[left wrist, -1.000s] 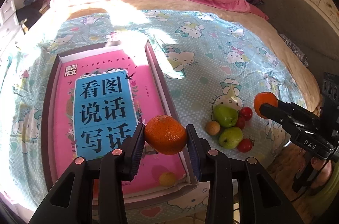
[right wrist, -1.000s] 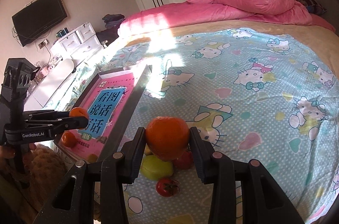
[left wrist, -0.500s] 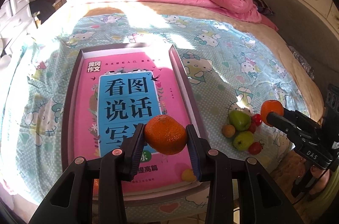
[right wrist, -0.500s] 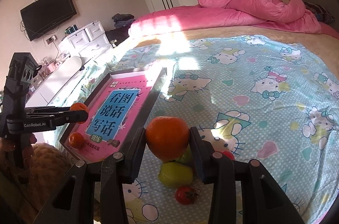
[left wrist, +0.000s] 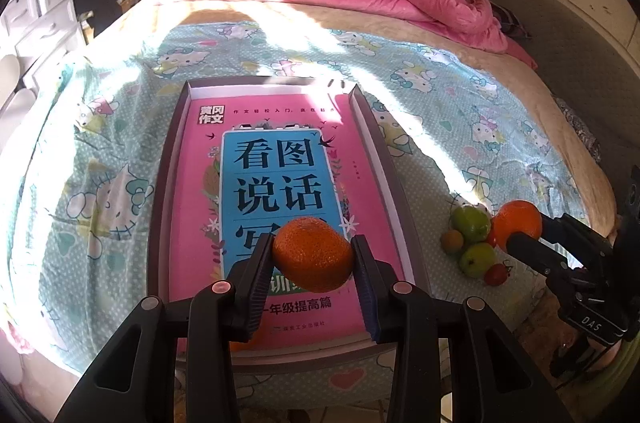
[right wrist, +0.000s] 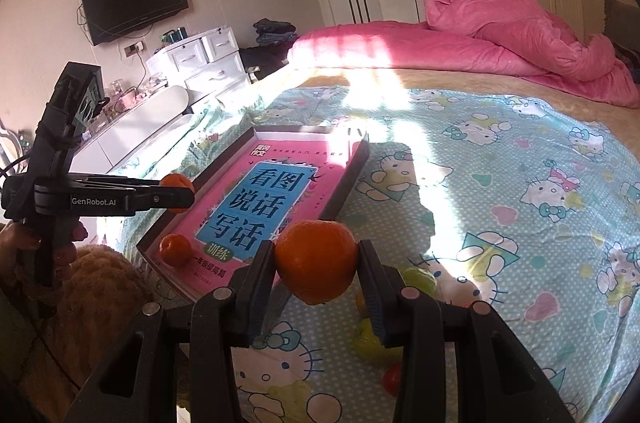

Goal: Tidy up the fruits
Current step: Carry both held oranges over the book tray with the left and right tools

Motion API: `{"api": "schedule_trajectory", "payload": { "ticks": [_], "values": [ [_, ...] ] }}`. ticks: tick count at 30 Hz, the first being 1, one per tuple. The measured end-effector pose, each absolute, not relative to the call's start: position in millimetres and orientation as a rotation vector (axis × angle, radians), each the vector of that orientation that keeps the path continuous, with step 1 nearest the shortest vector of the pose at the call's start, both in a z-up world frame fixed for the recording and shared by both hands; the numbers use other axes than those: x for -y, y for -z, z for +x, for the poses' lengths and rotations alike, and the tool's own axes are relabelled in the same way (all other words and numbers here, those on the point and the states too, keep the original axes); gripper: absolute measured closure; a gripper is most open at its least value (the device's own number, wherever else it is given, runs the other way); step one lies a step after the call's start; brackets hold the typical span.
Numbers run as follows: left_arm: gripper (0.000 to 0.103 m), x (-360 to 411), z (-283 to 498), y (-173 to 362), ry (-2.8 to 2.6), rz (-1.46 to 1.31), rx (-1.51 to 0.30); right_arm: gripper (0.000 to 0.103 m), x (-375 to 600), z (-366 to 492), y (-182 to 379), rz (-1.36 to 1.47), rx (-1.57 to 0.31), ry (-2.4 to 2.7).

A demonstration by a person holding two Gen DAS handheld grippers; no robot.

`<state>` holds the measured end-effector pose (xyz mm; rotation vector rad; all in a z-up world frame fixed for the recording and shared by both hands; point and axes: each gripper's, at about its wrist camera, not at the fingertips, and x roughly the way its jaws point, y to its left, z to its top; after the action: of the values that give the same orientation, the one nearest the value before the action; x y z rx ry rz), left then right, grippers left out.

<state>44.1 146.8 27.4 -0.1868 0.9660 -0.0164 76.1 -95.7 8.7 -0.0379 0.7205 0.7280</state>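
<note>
The left tongs [left wrist: 313,255] pinch an orange [left wrist: 313,251]; against a second ago, the pink book [left wrist: 276,207] in its shallow box [left wrist: 162,223] has slid from the left of the left wrist frame to its centre, so that orange now hangs over the book's lower half; the hand seems close to a drop point. The right tongs [right wrist: 316,265] pinch a second orange [right wrist: 316,261]; in their frame the loose fruit pile [right wrist: 374,341] has dropped to the lower right and the box has come nearer, at centre left. One small orange [right wrist: 175,249] already lies in the box's near corner; the green fruit [left wrist: 471,223] and red ones stay on the bed sheet [left wrist: 480,111].
</note>
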Motion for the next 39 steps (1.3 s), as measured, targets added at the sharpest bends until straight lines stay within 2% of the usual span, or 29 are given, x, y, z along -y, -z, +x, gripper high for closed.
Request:
{"api": "schedule_trajectory", "payload": {
  "ticks": [39],
  "values": [
    [0.063,-122,37,31,0.105,-0.103,-1.14,0.061,28,67,20,-0.184,-0.781,-0.872]
  ]
}}
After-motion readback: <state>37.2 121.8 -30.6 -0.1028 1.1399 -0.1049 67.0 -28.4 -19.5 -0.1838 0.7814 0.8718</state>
